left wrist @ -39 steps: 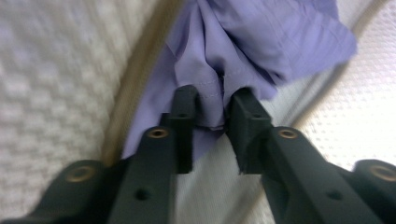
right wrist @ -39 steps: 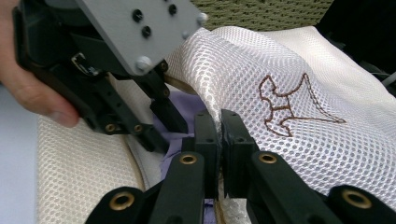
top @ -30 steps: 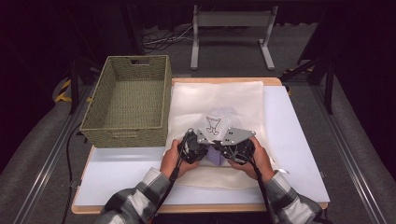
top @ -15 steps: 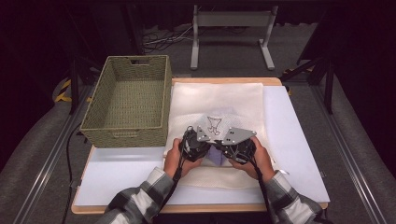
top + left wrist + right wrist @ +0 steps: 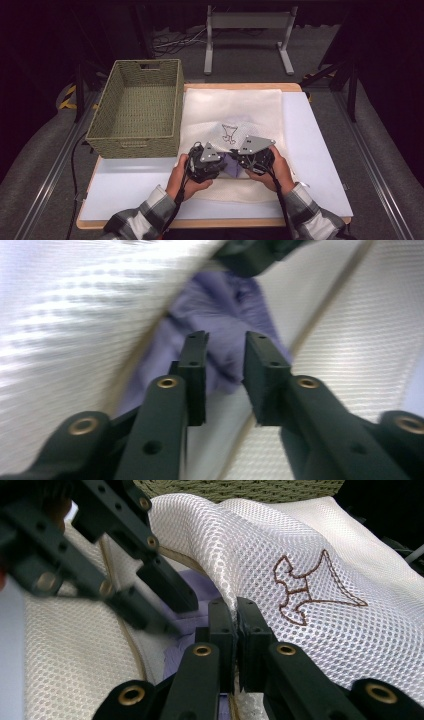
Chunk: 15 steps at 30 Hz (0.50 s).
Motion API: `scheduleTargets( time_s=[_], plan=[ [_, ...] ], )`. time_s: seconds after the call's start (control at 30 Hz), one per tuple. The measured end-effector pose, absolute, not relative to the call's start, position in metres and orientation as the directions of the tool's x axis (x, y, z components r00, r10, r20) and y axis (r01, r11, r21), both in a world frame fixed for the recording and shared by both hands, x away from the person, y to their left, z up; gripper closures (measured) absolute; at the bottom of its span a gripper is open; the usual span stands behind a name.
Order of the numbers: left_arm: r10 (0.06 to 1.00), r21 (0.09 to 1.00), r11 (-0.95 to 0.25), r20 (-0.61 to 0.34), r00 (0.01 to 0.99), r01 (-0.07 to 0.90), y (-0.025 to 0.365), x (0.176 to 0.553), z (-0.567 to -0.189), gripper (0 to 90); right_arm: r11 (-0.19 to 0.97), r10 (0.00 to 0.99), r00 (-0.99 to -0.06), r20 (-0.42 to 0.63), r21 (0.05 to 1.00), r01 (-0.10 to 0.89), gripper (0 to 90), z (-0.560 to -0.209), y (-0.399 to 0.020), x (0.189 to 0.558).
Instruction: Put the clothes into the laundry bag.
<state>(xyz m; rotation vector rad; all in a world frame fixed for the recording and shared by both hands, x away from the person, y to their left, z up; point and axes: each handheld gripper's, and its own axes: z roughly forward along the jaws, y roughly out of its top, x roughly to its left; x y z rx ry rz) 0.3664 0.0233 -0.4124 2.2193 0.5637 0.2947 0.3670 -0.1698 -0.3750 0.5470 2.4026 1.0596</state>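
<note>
A white mesh bag (image 5: 235, 115) with a brown stitched figure (image 5: 305, 587) lies flat on the table. My right gripper (image 5: 235, 615) is shut on the bag's near edge and holds the mesh lifted, so the mouth gapes. A purple cloth (image 5: 225, 305) lies in that mouth, partly under the mesh. My left gripper (image 5: 225, 365) is open, its jaws pointing at the purple cloth (image 5: 231, 167) and close over it, with nothing pinched. In the high view the left gripper (image 5: 216, 162) and the right gripper (image 5: 245, 159) face each other across the cloth. The left gripper's fingers (image 5: 165, 587) cross the right gripper view.
A woven green basket (image 5: 100, 132) stands at the table's left, touching the bag's left side. A white mat (image 5: 310, 150) covers the wooden tabletop. A metal stand (image 5: 247, 30) is on the floor beyond the table's far edge.
The left gripper has turned slightly and edged toward the purple cloth. The right gripper keeps its hold on the mesh edge in about the same place.
</note>
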Motion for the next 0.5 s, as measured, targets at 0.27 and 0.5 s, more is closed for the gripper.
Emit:
scheduleTargets(
  time_s=[0.27, 0.5],
  plan=[
    [0.511, 0.737, -0.588, 0.018, 0.859, 0.334, 0.0, 0.375, -0.431, 49.3, 0.625, 0.522, -0.82, -0.237, 0.76, 0.178, 87.8, -0.376, -0.17, 0.367],
    [0.527, 0.722, -0.601, 0.034, 0.849, 0.344, -0.006, 0.387, -0.443, 70.9, 0.629, 0.518, -0.825, -0.225, 0.754, 0.189, 87.7, -0.379, -0.171, 0.369]
  ],
)
